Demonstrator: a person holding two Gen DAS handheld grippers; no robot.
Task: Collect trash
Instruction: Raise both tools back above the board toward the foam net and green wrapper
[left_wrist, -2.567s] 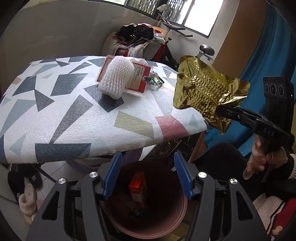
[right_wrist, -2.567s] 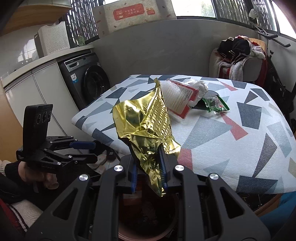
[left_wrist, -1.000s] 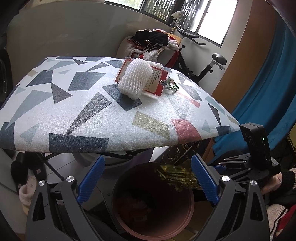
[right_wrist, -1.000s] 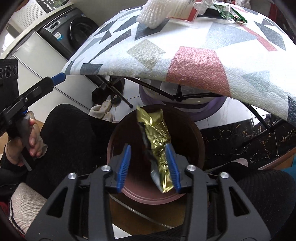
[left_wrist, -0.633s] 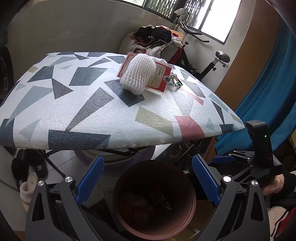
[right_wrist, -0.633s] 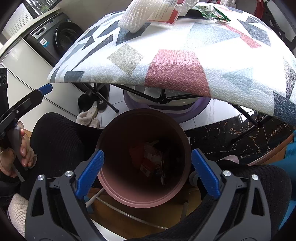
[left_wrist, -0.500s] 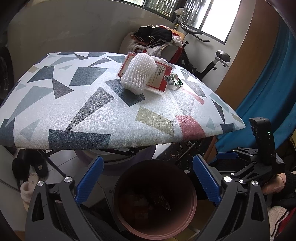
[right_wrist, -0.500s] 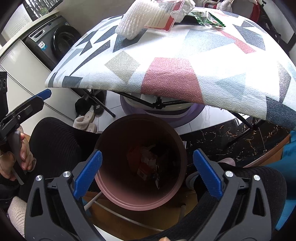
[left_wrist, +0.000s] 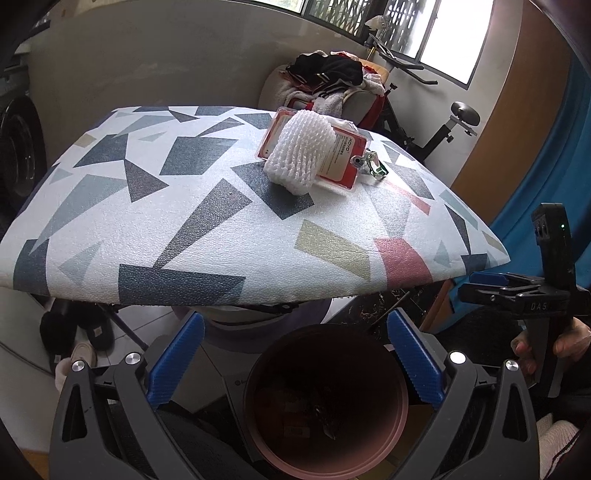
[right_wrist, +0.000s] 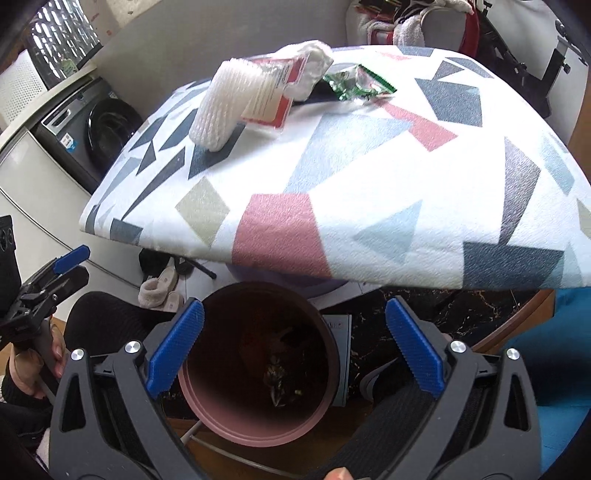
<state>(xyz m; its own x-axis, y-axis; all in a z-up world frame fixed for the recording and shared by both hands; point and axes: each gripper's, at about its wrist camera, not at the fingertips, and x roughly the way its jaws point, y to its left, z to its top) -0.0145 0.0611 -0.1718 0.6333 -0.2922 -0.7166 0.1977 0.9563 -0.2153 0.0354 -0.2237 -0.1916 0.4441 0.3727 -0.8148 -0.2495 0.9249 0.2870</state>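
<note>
A table (left_wrist: 207, 236) covered in a geometric-print cloth filled the view, with a washing machine (right_wrist: 92, 129) at 10 o'clock in the right wrist view. On the cloth lay a white foam net (left_wrist: 301, 162) touching a red card package (left_wrist: 341, 162), and just beside them a green wrapper (right_wrist: 356, 86). Below the table edge, at 6 o'clock, stood a pink bin (right_wrist: 258, 434); its dark contents were hard to make out. The left gripper (left_wrist: 293, 363) and right gripper (right_wrist: 293, 356) were both spread wide, holding nothing.

The patterned table (left_wrist: 207, 229) carries a white foam net (left_wrist: 299, 158) (atop a red packet (left_wrist: 338, 162)) and a green wrapper (right_wrist: 356, 86).
</note>
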